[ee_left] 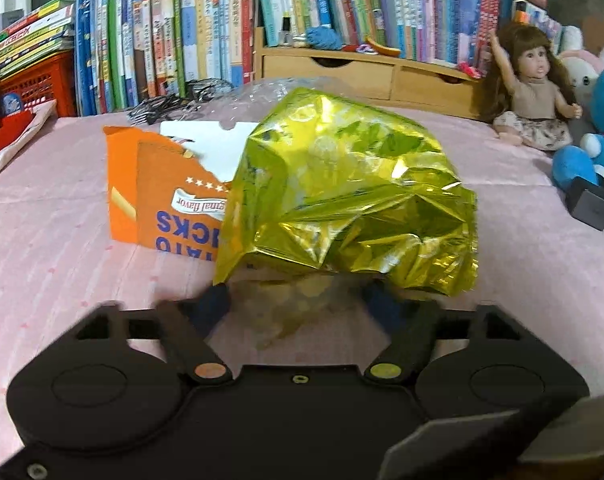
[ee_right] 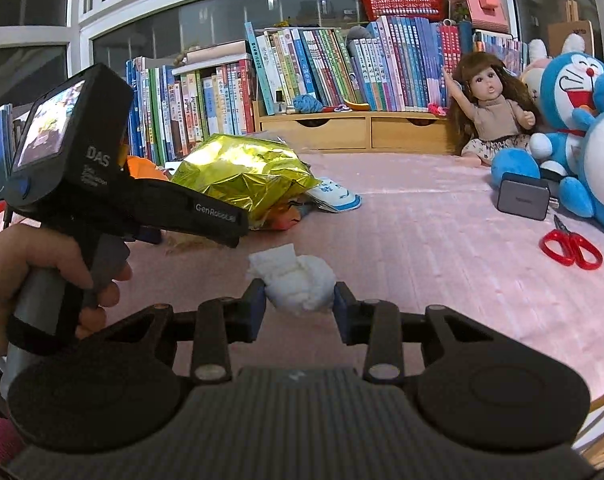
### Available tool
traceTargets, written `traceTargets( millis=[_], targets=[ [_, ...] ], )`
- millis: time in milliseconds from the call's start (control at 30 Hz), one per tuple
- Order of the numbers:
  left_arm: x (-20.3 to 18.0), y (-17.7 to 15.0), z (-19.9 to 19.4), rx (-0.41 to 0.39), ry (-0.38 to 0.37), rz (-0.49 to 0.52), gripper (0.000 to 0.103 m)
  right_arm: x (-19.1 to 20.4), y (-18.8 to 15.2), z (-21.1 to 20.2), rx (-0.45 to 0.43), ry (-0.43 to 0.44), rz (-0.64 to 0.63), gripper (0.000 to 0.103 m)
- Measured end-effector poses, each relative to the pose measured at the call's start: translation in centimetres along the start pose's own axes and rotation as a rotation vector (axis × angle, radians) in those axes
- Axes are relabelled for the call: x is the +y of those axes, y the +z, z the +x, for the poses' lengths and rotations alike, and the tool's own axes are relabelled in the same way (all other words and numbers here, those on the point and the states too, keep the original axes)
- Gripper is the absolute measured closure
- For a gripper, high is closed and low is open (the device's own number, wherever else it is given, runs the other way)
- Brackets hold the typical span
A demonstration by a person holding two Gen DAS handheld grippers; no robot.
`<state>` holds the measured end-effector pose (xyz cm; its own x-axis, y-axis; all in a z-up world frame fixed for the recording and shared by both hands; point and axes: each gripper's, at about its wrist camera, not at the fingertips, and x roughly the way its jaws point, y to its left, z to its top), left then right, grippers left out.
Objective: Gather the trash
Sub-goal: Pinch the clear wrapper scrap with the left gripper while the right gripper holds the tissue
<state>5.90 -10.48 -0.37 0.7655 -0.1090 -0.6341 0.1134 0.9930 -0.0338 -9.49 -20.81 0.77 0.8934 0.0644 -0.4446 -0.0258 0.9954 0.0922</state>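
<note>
On the pink bedspread (ee_right: 442, 216), in front of a long row of upright books (ee_right: 342, 68), the trash sits in a loose heap; a crumpled gold foil bag (ee_left: 342, 196) rises highest, and behind it on the left stands an orange potato-sticks box (ee_left: 157, 200) with its print upside down and a white torn flap showing at the top; the left gripper (ee_left: 297, 300) is right up at the lower edge of the foil bag, its blue-padded fingers (ee_left: 215, 304) blurred and spread to either side of the bag's bottom fold, the foil hanging over both tips, so whether they pinch the bag or only flank it cannot be told; in the right wrist view the same gripper shows from the side as a black handheld unit with a small screen, a person's hand (ee_right: 29, 276) wrapped round its grey grip; the right gripper (ee_right: 299, 300) is lower and nearer, its two blue pads pressed against the sides of a white crumpled tissue (ee_right: 297, 280), which they clasp between them; beside the foil bag a white and blue wrapper (ee_right: 338, 196) lies flat on the bedspread, with some orange packaging tucked under the foil's edge; off to the right, well apart from the heap, a long-haired doll (ee_right: 490, 116) sits against the books beside blue plush toys (ee_right: 574, 120), a grey box-shaped device (ee_right: 522, 196) rests in front of them, and red-handled scissors (ee_right: 570, 244) lie nearby on the cover; a wooden two-drawer organiser (ee_right: 362, 132) stands under the books.
</note>
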Motion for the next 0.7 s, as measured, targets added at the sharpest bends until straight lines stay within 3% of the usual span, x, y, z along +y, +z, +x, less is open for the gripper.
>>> traceTargets(
  millis=[67, 233, 467, 500, 567, 600, 700],
  targets=[
    [-0.2, -0.3, -0.7, 0.005, 0.018, 0.024, 0.054, 0.0, 0.0, -0.1, 0.000, 0.004, 0.003, 0.060],
    [0.3, -2.1, -3.7, -0.007, -0.018, 0.042, 0.080, 0.1, -0.2, -0.5, 0.001, 0.020, 0.006, 0.060],
    [1.5, -3.9, -7.3, -0.049, -0.050, 0.050, 0.079, 0.9, -0.4, -0.8, 0.009, 0.035, -0.003, 0.060],
    [1.8, -3.9, -7.7, -0.062, -0.058, 0.041, 0.076, 1.0, -0.5, -0.9, 0.009, 0.037, -0.005, 0.060],
    [2.3, -3.7, -8.1, -0.088, -0.071, 0.012, 0.041, 1.1, -0.4, -0.8, 0.009, 0.040, -0.009, 0.060],
    [2.6, -3.6, -8.0, -0.106, -0.069, -0.006, 0.017, 1.2, -0.4, -0.8, 0.011, 0.042, -0.010, 0.060],
    [2.8, -3.0, -7.3, -0.123, -0.045, -0.034, 0.013, 1.5, -0.6, -0.7, 0.017, 0.047, -0.010, 0.060]
  ],
)
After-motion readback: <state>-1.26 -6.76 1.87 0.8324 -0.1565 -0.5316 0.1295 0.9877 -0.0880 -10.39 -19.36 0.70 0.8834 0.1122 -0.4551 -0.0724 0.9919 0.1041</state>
